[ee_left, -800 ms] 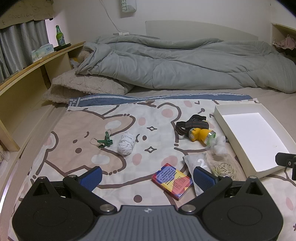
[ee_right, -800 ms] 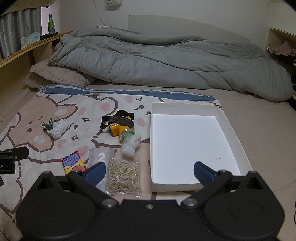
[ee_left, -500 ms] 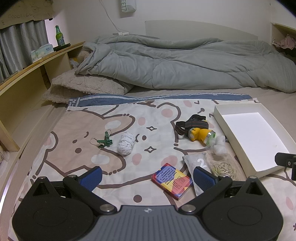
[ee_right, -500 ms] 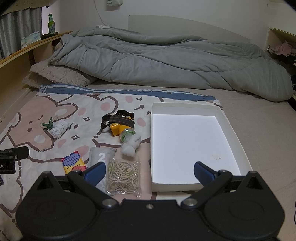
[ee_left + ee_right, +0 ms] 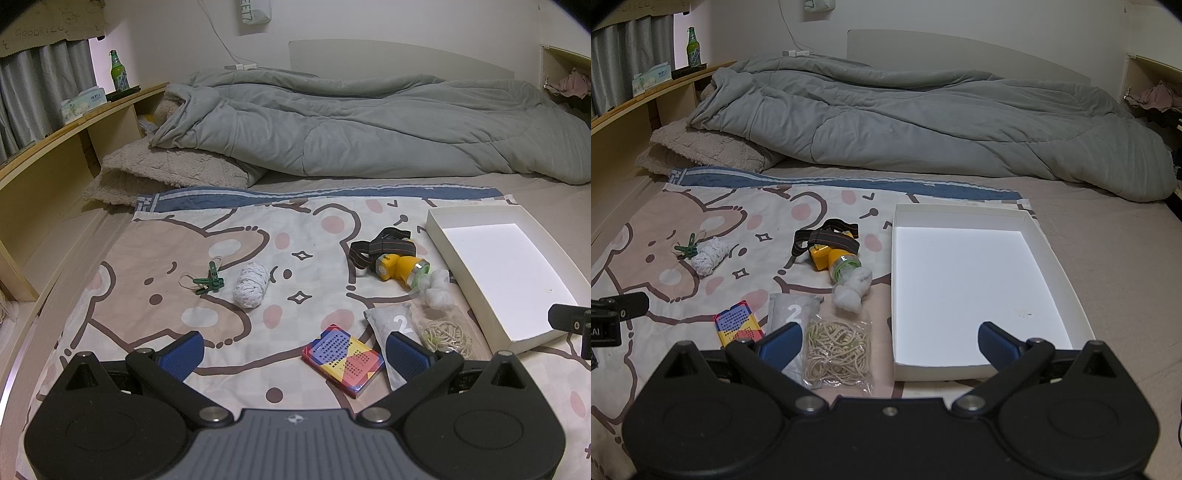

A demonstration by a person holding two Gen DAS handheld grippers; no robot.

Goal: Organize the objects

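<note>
Now shown: left claw [image 5: 293,352] and right claw [image 5: 888,341], both spread wide, gripping nothing. White tray [image 5: 1071,291] toward the bed's right edge, empty, directly ahead of right claw. Bag of rubber bands [image 5: 836,350] just left of tray, nearest right claw. Card box [image 5: 341,358] between left claw's fingers, long axis diagonal.
</note>
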